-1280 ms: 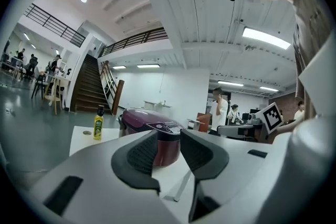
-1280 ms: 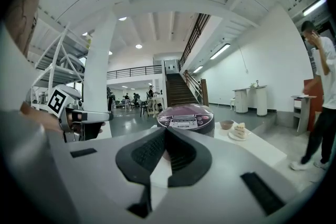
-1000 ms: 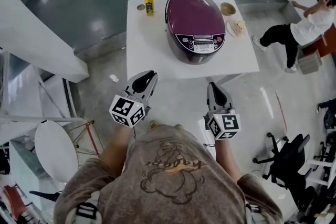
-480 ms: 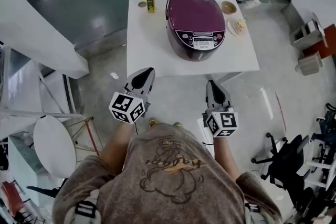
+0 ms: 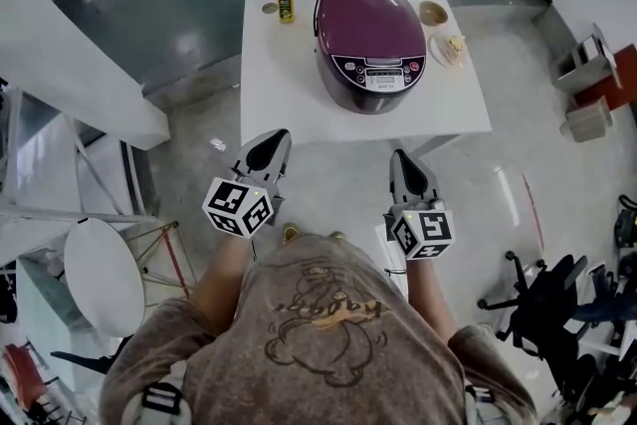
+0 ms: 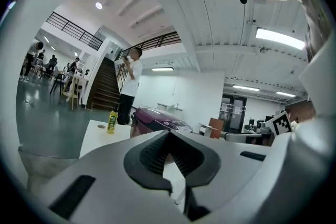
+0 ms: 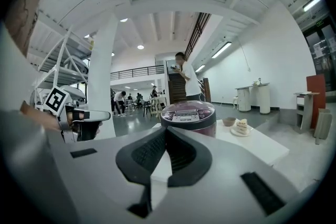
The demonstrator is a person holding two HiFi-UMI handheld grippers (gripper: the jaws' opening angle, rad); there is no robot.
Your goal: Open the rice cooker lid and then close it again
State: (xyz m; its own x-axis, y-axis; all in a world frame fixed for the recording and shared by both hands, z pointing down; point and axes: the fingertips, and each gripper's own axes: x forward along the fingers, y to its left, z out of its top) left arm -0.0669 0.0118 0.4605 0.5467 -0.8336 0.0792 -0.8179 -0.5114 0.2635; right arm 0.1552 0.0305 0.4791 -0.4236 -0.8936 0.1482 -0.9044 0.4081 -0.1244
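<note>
Head view: we hold the left gripper (image 5: 271, 149) and right gripper (image 5: 406, 172) short of the table (image 5: 279, 85). The rice cooker (image 5: 369, 45), lid down, sits at twelve o'clock. Left gripper view: our jaws are pressed together. Right gripper view: jaws together too.

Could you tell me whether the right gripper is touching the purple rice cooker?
Apart. The head view shows the right gripper short of the white table, with floor between it and the purple rice cooker.
</note>
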